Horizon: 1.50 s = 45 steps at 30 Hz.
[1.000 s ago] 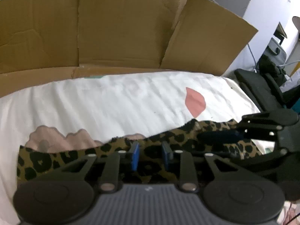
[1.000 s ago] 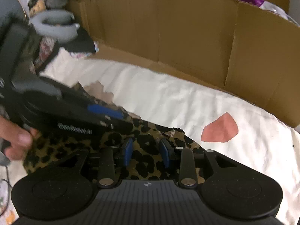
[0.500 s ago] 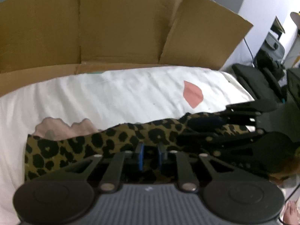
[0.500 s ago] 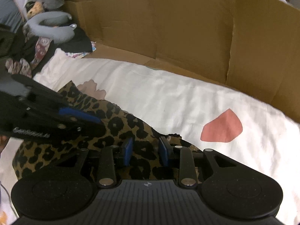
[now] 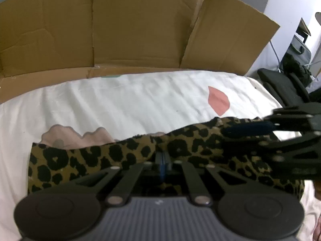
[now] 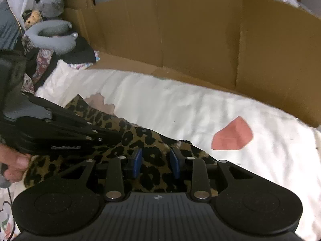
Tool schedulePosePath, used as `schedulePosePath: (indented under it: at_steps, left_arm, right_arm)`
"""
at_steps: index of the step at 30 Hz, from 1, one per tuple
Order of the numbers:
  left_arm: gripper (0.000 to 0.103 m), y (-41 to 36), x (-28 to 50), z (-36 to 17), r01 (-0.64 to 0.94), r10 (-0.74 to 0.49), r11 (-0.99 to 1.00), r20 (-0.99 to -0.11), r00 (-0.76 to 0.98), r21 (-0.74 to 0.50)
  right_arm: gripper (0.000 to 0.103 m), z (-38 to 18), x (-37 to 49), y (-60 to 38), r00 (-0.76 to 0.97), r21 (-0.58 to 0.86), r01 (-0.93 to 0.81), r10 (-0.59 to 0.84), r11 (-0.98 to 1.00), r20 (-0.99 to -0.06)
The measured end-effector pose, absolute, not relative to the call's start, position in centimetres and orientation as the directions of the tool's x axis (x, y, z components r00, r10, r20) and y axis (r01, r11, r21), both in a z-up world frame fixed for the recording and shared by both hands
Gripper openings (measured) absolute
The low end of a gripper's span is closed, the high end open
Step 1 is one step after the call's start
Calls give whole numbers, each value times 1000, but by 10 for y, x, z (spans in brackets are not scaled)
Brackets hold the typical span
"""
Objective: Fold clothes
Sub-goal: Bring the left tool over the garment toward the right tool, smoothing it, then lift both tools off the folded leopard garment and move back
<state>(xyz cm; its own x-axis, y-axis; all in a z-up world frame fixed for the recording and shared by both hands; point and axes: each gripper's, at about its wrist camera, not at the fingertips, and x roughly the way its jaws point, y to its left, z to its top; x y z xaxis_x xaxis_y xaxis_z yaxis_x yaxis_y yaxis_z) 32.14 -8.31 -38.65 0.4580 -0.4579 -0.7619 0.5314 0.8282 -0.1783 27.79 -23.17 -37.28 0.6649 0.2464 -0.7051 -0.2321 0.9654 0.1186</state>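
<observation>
Your left gripper sits at six o'clock in its own view with the blue pads pressed together, pinching the near edge of the leopard-print fabric garment. That garment lies as a long band across the white bed sheet, running from nine o'clock toward three o'clock, with its far edge rumpled.

Your right gripper has its blue pads standing apart, and the leopard cloth lies between them; whether the pads press on it cannot be told from here. In the left view the same gripper reaches in from three o'clock, its dark fingers lying over the right end of the garment.

In the right view your left hand shows at nine o'clock, wrapped around its handle.

A pink petal-shaped print marks the sheet at about one o'clock, well apart from the garment, and a pale pink scalloped print peeks out just behind the cloth at ten o'clock. A brown cardboard panel stands along the far side of the bed at twelve o'clock. A grey neck pillow rests at eleven o'clock in the right view.
</observation>
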Motion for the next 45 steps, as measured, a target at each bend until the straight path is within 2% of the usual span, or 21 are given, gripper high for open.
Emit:
schedulePosePath:
  at_steps: [10,15,24,25,26,28,35,45]
  left_arm:
    - [3,-85,319,-386,533,-446,831,-760,472,-157]
    - [3,-85,318,-387,535,-447,831,-757,476,-154]
    - [3,-85,315,-377,506,-432,847,-766,476,-163]
    - [10,-84,314,-371,490,-429,854,-767,477,-173]
    - [23,-83,311,-365,478,-429,859,-764,481,-182]
    - [36,-81,299,-354,489,-438,855,-746,501,-173]
    - [36,-82,257,-332,534,-484,824,-728,487,-191]
    - [36,-101,199,-342,627,-519,758,-747,415,-179]
  right_arm:
    - [38,-363,225,-226,693,128,-261,278,957,-666]
    - [38,-383,217,-224,655,95,-285,266,954,-707]
    - [38,-394,207,-271,665,90,-161,175,983,-726]
    - [38,-392,205,-276,667,93,-139,163,986,-727]
    - [38,-390,203,-281,670,99,-118,152,988,-726]
    - [38,-381,197,-287,687,122,-98,156,988,-710]
    - [38,-358,174,-289,720,163,-101,185,981,-669]
    - [38,-364,150,-240,663,166,-215,269,962,-699]
